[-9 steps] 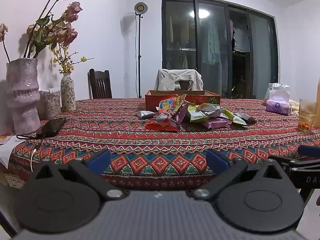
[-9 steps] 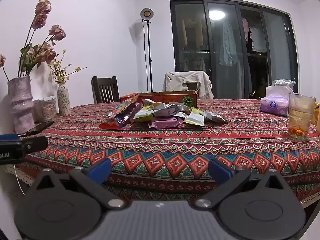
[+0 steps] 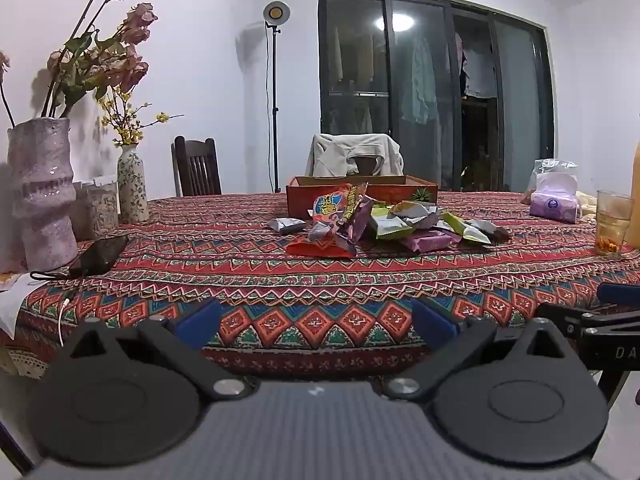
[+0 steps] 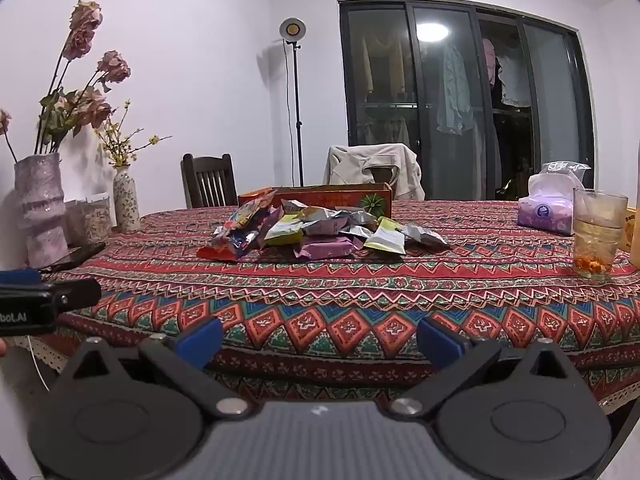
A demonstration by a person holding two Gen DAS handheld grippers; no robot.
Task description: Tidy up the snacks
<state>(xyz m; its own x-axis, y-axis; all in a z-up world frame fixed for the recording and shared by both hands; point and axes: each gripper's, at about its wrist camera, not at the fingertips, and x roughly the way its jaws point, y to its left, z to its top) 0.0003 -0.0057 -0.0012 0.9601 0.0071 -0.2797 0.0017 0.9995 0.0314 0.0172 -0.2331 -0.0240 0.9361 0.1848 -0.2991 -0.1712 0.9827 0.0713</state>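
A pile of snack packets (image 3: 376, 226) lies in the middle of the patterned tablecloth (image 3: 320, 276), just in front of an open red box (image 3: 360, 196). The pile (image 4: 320, 232) and the box (image 4: 336, 200) also show in the right wrist view. My left gripper (image 3: 316, 320) is open and empty, held before the table's near edge, far short of the pile. My right gripper (image 4: 320, 338) is open and empty, also before the near edge. Each gripper's tip shows at the side of the other's view.
Two vases with flowers (image 3: 40, 184) and a black phone (image 3: 96, 256) stand at the table's left. A glass of drink (image 4: 596, 236) and a tissue pack (image 4: 546, 212) stand at the right. Two chairs stand behind the table, one draped with a jacket (image 3: 354, 156).
Both views sit slightly lower and farther back from the table than before; nothing on the table has moved.
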